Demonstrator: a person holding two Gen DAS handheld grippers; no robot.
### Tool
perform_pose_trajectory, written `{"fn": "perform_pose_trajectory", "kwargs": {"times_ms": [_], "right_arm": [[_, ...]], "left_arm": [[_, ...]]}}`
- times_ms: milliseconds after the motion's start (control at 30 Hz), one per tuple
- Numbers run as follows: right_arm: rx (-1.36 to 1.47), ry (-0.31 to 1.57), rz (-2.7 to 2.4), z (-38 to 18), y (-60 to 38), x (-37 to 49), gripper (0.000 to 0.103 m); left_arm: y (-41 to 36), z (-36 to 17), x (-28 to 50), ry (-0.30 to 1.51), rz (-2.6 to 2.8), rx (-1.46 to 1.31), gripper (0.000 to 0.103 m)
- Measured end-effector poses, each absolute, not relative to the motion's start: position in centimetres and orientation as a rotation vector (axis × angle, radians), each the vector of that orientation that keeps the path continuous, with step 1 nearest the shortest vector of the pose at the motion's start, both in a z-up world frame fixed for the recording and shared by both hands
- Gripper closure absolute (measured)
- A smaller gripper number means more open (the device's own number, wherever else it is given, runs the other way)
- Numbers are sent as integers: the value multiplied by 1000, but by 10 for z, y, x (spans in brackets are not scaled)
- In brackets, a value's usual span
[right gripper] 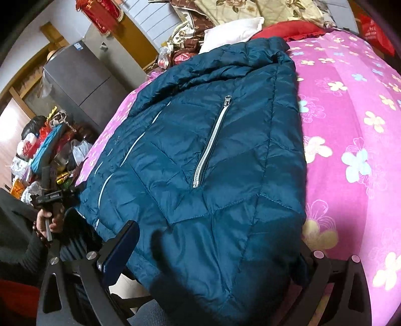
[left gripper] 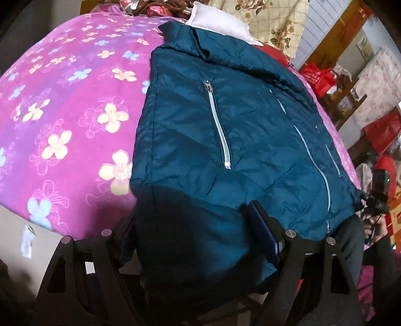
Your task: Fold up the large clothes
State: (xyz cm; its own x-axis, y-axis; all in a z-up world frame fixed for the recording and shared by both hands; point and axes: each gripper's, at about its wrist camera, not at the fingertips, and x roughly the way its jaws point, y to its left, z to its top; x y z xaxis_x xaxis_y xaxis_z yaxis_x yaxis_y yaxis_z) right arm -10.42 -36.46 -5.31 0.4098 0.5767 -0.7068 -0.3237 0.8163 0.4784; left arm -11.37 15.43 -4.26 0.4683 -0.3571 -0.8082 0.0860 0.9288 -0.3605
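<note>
A teal quilted jacket (left gripper: 225, 130) lies on a pink flowered bedspread (left gripper: 62, 112), sides folded in, collar at the far end, a silver pocket zipper (left gripper: 220, 130) facing up. My left gripper (left gripper: 190, 240) stands open around the jacket's near hem, which hangs between the fingers (left gripper: 263, 230). In the right wrist view the same jacket (right gripper: 213, 150) fills the middle, and my right gripper (right gripper: 215, 253) is open around the hem's other corner, one finger (right gripper: 120, 248) showing on the left. The other finger of each gripper is hidden by cloth.
A white pillow (left gripper: 220, 25) and floral bedding (right gripper: 250, 12) lie past the collar. The bedspread (right gripper: 351, 125) spreads wide to one side. A grey cabinet (right gripper: 80, 75), bags and clutter (right gripper: 45, 150) stand off the bed edge. The other hand-held gripper (left gripper: 376, 198) shows at the right.
</note>
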Motion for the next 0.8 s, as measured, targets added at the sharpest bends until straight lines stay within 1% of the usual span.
{"fn": "perform_pose_trajectory", "kwargs": {"times_ms": [167,333,400,433,467,500,533,567,600,633,667,700,733,767,800], "right_arm": [[278,1001,571,-52,-364,-106,0],[273,1002,563,-52,-362,-105,0],[259,1007,561,-51,-360,-105,0],[249,1011,558,-51,-359,-105,0],[242,1012,556,-51,-358,-105,0],[238,1013,554,-51,-357,-105,0],[234,1009,549,-50,-357,-105,2],[233,1003,547,-50,-357,-106,10],[244,996,554,-52,-358,-107,18],[244,983,540,-52,-359,-108,30],[264,980,548,-53,-361,-109,43],[272,975,551,-55,-361,-110,48],[278,974,551,-56,-363,-110,56],[282,976,552,-57,-363,-110,59],[280,978,557,-57,-363,-109,59]], "left_arm": [[159,-40,-123,1086,-369,-377,23],[152,-39,-125,1087,-397,-331,23],[149,-39,-115,1074,-378,-310,26],[148,-39,-107,1070,-355,-296,35],[146,-39,-101,1068,-322,-284,47],[145,-39,-98,1063,-301,-279,52],[147,-40,-97,1058,-293,-280,65],[146,-40,-98,1052,-275,-276,70],[146,-39,-102,1040,-263,-273,73],[145,-39,-104,1030,-258,-267,77],[145,-38,-109,1020,-249,-259,78],[145,-39,-111,1019,-242,-254,78],[144,-39,-114,1020,-240,-248,78],[144,-41,-117,1023,-242,-241,77],[143,-43,-118,1026,-237,-233,76]]}}
